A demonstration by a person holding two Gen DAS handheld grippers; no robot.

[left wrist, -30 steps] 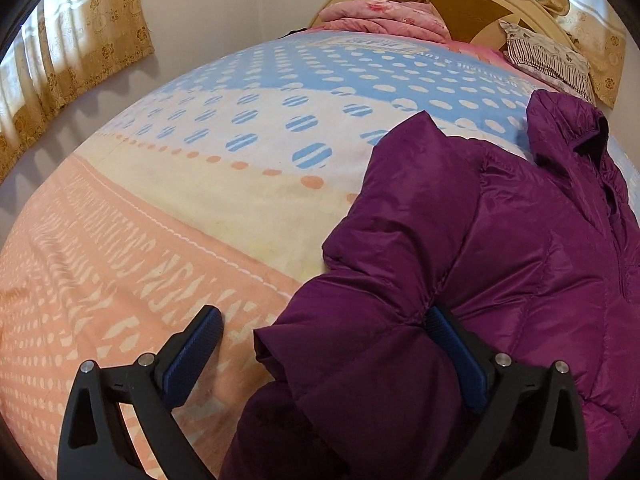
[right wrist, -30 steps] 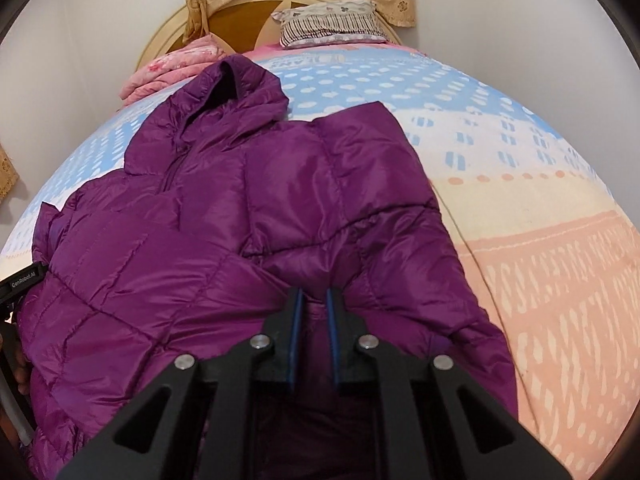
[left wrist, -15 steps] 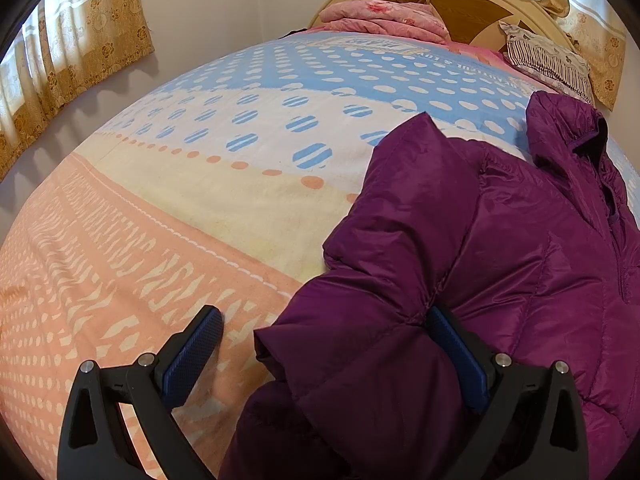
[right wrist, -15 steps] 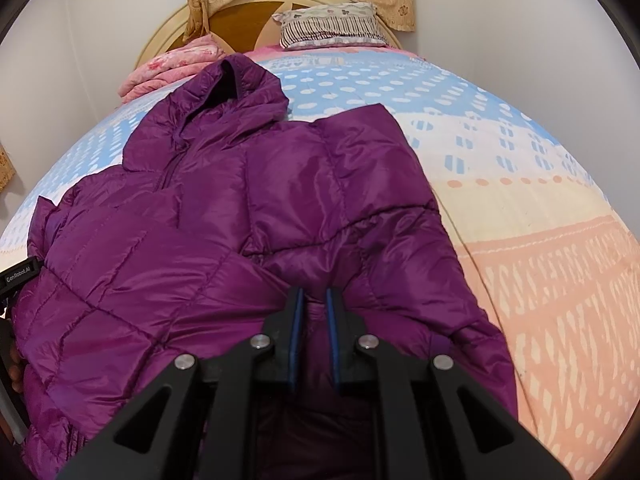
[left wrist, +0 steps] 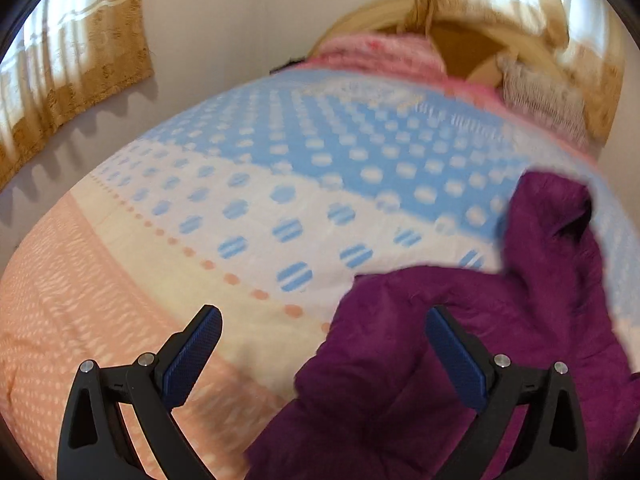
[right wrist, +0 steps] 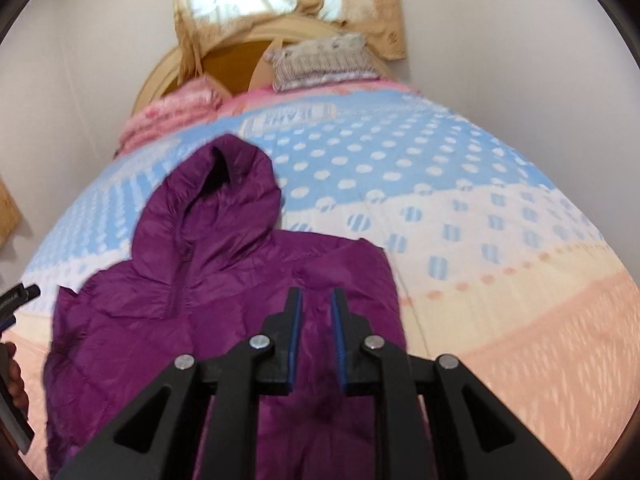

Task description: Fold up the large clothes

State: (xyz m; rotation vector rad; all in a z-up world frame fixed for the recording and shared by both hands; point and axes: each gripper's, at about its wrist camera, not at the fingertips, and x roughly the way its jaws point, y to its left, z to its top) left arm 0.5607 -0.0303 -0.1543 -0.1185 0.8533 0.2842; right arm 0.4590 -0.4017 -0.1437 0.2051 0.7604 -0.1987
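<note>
A purple hooded puffer jacket (right wrist: pixel 224 304) lies on the bed, hood toward the headboard, both sleeves folded in over the body. In the left wrist view the jacket (left wrist: pixel 420 360) fills the lower right. My left gripper (left wrist: pixel 320 344) is open wide and empty, raised above the jacket's left edge. My right gripper (right wrist: pixel 316 320) hovers above the jacket's middle with its jaws a narrow gap apart; nothing shows between them.
The bedspread (right wrist: pixel 480 240) has blue, white and peach bands with dots. A pink folded blanket (right wrist: pixel 172 120) and a striped pillow (right wrist: pixel 324 64) lie at the wooden headboard. Curtains (left wrist: pixel 72 72) hang on the left wall. The left gripper's edge shows at far left (right wrist: pixel 16 296).
Both grippers have lifted up and back from the jacket. The left no longer straddles the folded sleeve. The right gripper's jaws have parted slightly and it has let go of the fabric.
</note>
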